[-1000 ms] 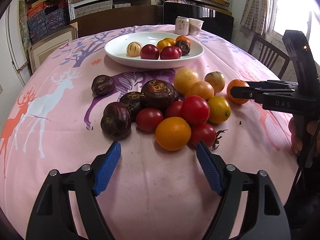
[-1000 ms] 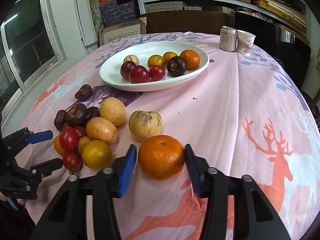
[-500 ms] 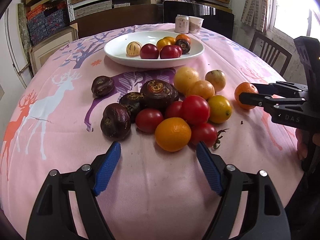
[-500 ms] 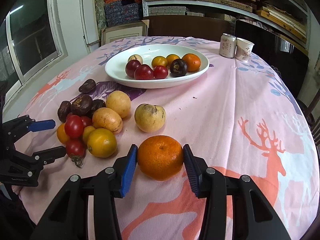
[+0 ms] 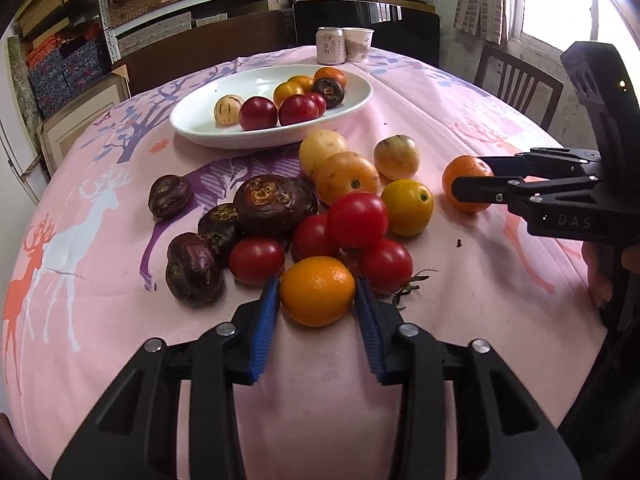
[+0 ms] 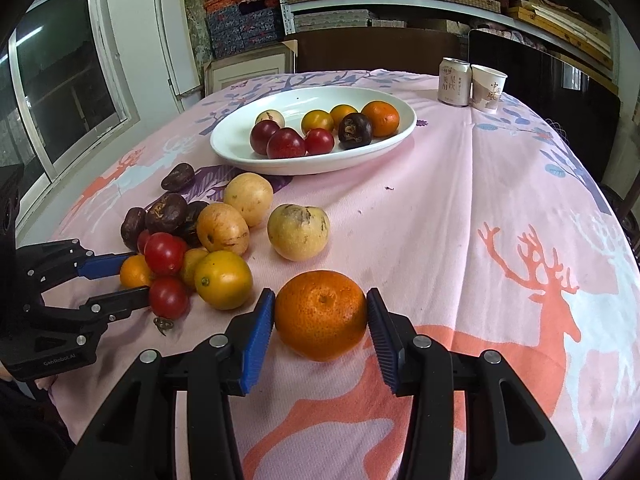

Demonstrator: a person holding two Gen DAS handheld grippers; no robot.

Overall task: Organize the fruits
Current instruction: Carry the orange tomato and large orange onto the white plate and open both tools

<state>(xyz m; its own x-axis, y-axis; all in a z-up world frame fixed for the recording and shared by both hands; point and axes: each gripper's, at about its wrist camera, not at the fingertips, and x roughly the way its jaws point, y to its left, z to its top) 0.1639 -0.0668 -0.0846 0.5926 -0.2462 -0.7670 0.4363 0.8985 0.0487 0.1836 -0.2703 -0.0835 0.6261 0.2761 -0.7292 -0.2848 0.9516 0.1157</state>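
A pile of loose fruit [image 5: 312,208] lies on the pink deer tablecloth: red tomatoes, yellow and orange fruits, dark purple ones. My left gripper [image 5: 316,296] is shut on a small orange fruit [image 5: 317,291] at the pile's near edge; it also shows in the right wrist view [image 6: 134,271]. My right gripper [image 6: 321,316] is shut on a mandarin [image 6: 321,314] resting on the cloth to the right of the pile, seen in the left wrist view [image 5: 466,182] too. A white oval plate [image 6: 384,142] behind the pile holds several fruits.
A drink can [image 6: 453,81] and a paper cup [image 6: 488,88] stand behind the plate. A pale melon-like fruit [image 6: 298,232] lies between the mandarin and the plate. A wooden chair [image 5: 516,84] stands at the table's far right. Shelves fill the back wall.
My left gripper moved forward to the pile and closed on the small orange fruit. My right gripper stayed around the mandarin, tightening slightly on it.
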